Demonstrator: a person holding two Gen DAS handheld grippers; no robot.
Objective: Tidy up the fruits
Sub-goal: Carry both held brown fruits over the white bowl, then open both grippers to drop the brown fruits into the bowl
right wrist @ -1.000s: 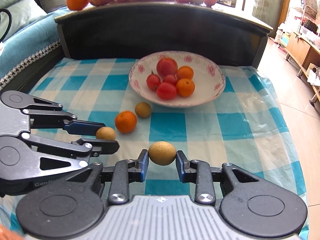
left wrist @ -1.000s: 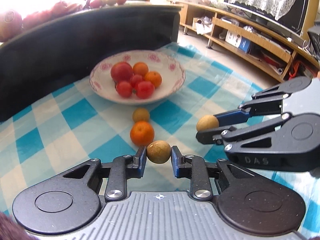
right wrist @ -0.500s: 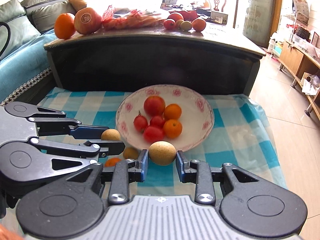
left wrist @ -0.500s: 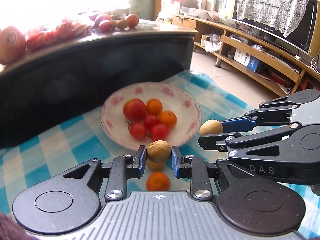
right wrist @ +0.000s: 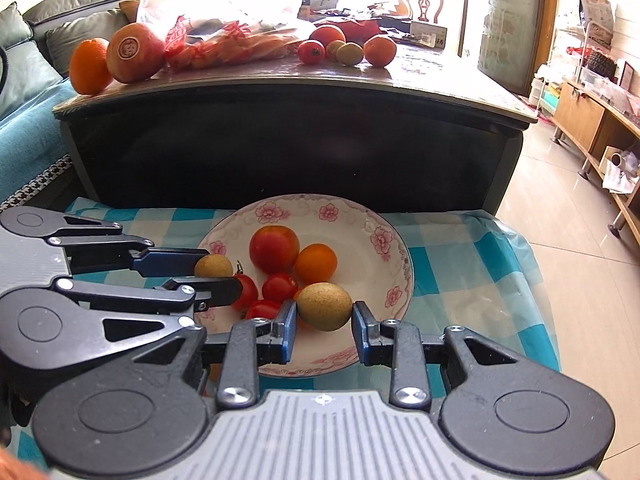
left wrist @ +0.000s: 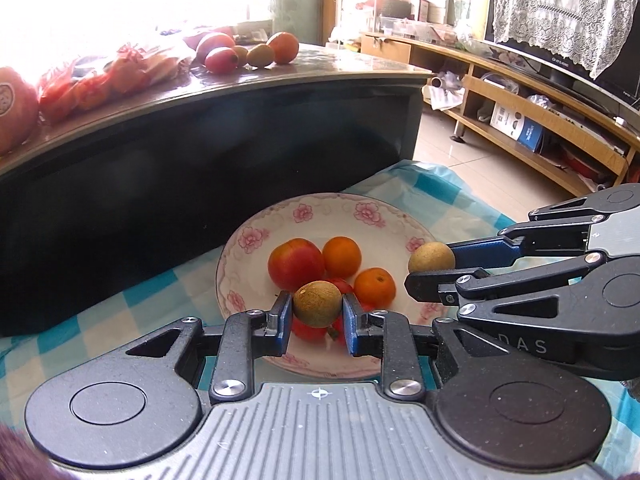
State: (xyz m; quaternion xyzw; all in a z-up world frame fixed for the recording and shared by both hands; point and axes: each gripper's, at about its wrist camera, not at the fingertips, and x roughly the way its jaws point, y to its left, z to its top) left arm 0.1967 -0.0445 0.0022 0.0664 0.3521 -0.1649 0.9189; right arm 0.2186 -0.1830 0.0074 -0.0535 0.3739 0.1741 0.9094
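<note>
My left gripper is shut on a small brown fruit and holds it over the near side of the white floral bowl. My right gripper is shut on a second brown fruit, above the bowl's near right part. Each gripper shows in the other's view: the right gripper with its fruit, and the left gripper with its fruit. A large red fruit, two oranges and small tomatoes lie in the bowl.
The bowl stands on a blue and white checked cloth. Right behind it rises a dark low table with more fruit and a bag on top. A sofa is at the left, and a wooden TV shelf at the right.
Both grippers have lifted and moved forward from the cloth to over the bowl, each still holding its brown fruit. The orange and brown fruit on the cloth have passed out of view.
</note>
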